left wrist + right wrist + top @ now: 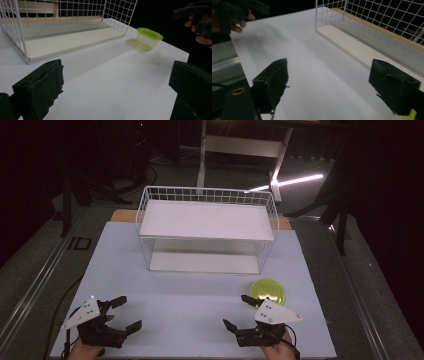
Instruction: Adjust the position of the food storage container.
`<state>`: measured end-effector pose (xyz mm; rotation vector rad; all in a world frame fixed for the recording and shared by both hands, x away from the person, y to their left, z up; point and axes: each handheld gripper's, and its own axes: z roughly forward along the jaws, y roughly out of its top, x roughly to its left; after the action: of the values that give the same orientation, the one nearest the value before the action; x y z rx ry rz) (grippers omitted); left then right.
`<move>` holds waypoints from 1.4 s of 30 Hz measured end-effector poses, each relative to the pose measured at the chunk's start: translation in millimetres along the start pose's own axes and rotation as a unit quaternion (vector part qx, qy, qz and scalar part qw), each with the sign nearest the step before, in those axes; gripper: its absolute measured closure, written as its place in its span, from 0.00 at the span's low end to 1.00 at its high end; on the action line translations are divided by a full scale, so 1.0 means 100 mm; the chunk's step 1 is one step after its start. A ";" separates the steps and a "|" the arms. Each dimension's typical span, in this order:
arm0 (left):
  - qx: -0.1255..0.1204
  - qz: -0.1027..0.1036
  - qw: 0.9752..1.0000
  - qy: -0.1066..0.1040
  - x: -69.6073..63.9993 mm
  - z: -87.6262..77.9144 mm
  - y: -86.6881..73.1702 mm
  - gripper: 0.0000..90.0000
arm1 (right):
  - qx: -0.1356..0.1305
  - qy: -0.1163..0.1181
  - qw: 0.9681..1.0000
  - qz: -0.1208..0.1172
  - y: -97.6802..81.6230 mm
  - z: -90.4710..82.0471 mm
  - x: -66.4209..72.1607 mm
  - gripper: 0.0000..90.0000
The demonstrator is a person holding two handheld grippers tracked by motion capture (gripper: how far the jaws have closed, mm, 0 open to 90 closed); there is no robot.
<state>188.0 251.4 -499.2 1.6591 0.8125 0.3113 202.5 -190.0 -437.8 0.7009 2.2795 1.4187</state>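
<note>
We hold both claws low at the near edge of the white table (pixel 200 320), each with its jaws spread wide and nothing between them: the left claw (pixel 121 314) at about seven o'clock, the right claw (pixel 239 312) at about five. Just beyond the right claw, at roughly four o'clock on the table, sits the small clear tub with a lime-green lid (pixel 268 291), upright and well apart from the left claw.

We judge the tub to be light, thin plastic: stiff enough at the rim, springy in the wall, and smooth, so it could slide on the table or squirt out of a hard pinch. We would take it across the lid rim, or just under it, with a gentle squeeze.

At twelve o'clock stands the white wire basket rack (pixel 145 220) with two shelves, its front open toward us. Nothing lies between the right claw and the tub.
</note>
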 end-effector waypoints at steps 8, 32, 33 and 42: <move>0.000 -0.003 1.000 0.002 0.01 0.01 0.00 0.00 | -0.019 -0.031 0.999 -0.001 0.15 -0.09 -0.19 0.13; 0.003 -0.001 1.000 0.001 0.01 0.02 -0.01 0.00 | 0.010 -0.167 0.984 0.066 -0.21 -0.46 -1.05 0.36; 0.003 -0.001 1.000 0.001 0.01 0.02 -0.01 0.00 | 0.015 -0.173 0.982 0.068 -0.25 -0.47 -1.08 0.38; 0.007 0.000 1.000 0.001 0.00 0.03 -0.01 0.00 | 0.043 -0.204 0.975 0.078 -0.50 -0.58 -1.27 0.57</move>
<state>189.5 249.8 -501.2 1.6722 0.8162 0.3079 263.4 -324.5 -452.9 1.1067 2.0044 1.1152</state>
